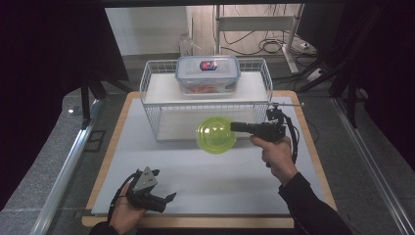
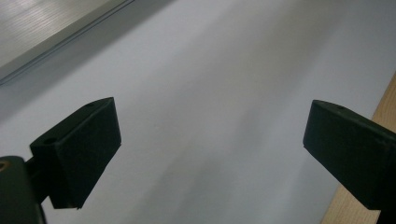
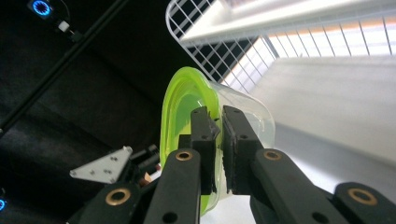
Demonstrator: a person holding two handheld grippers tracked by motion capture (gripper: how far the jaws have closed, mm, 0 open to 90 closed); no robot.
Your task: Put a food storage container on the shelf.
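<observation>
Above the bench (image 1: 195, 171), before the wire shelf (image 1: 205, 105), the right gripper (image 3: 218, 140) pinches a green bowl (image 1: 216, 135) by its rim, carrying it; the left gripper (image 1: 147, 188) rests open, clear.

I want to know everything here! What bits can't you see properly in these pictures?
- What is inside the lidded box on the wire rack: high view, too small and blurred behind its walls.
- The label on that lid: high view, too small to read.
- Whether the green-lidded container holds anything: the right gripper's fingers cover part of it.
</observation>
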